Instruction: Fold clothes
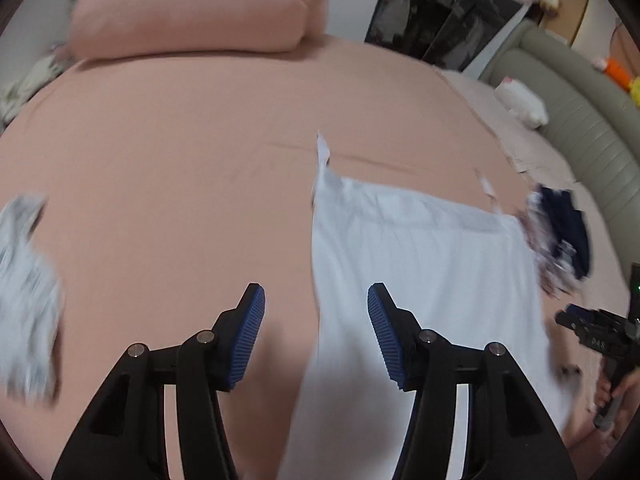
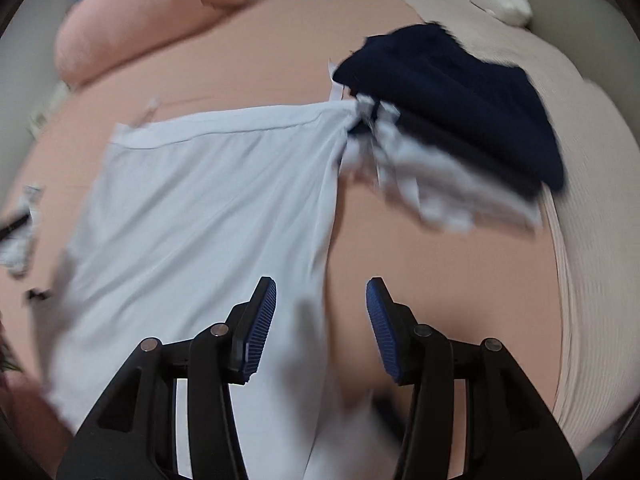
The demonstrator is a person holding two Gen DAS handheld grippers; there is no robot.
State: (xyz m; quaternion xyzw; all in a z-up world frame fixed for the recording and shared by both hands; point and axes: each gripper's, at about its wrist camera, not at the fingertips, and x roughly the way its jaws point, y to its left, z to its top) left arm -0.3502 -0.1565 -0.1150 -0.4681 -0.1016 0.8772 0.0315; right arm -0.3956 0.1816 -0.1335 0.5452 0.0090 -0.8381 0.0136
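Observation:
A white garment (image 1: 424, 280) lies spread flat on the pink bed sheet (image 1: 180, 184); it also shows in the right wrist view (image 2: 208, 216). My left gripper (image 1: 316, 328) is open and empty, its jaws straddling the garment's left edge just above it. My right gripper (image 2: 321, 322) is open and empty, its jaws straddling the garment's right edge. The right gripper also shows at the far right of the left wrist view (image 1: 592, 332).
A pile of dark navy and patterned clothes (image 2: 452, 128) lies right of the white garment. A light patterned garment (image 1: 28, 292) lies at the left. A pink pillow (image 1: 192, 8) sits at the back. A grey headboard (image 1: 580, 120) and white plush toy (image 1: 520, 100) are at the right.

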